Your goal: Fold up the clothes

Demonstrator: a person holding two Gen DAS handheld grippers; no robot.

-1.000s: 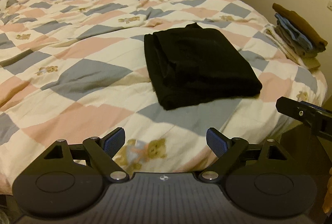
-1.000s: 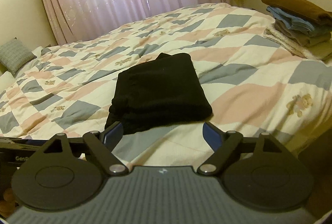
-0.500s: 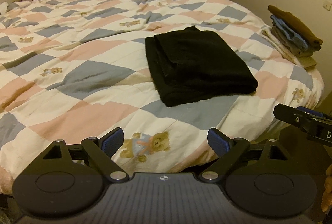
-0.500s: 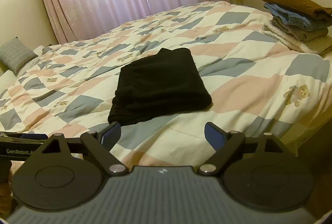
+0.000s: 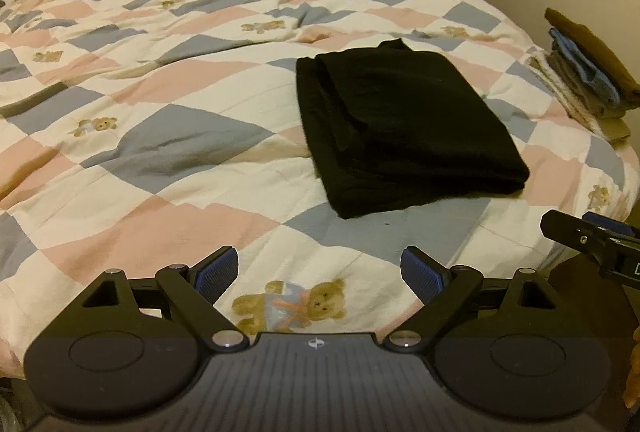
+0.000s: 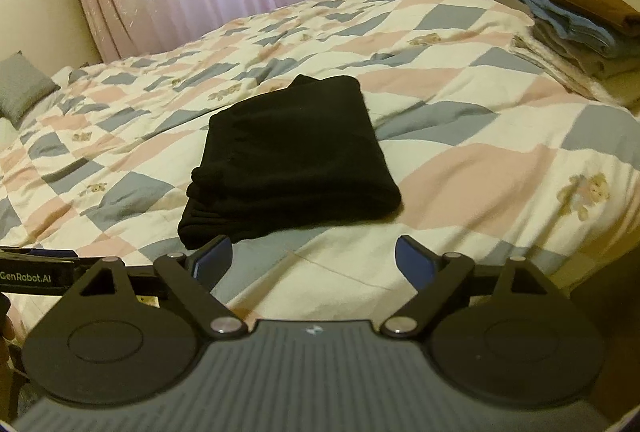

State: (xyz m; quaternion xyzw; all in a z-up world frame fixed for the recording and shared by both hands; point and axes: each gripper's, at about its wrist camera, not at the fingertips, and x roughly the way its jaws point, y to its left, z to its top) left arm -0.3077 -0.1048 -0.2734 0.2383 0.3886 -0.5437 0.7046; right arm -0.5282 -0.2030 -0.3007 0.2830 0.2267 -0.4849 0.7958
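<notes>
The left tool hangs over the near edge of the bed with its blue pads spread wide and nothing between them. Ahead of it and a little to its right lies the black garment, folded into a thick rectangle on the quilt, its layered edges facing this tool's side. The right tool is likewise spread and empty, the garment straight ahead and near its left pad. Further right, at the bed's edge, sits a stack of folded clothes. The fold looks finished, so the likely step is moving the bundle there. Each tool does well to slide under opposite ends, pinching all layers together, so nothing sags loose.
</notes>
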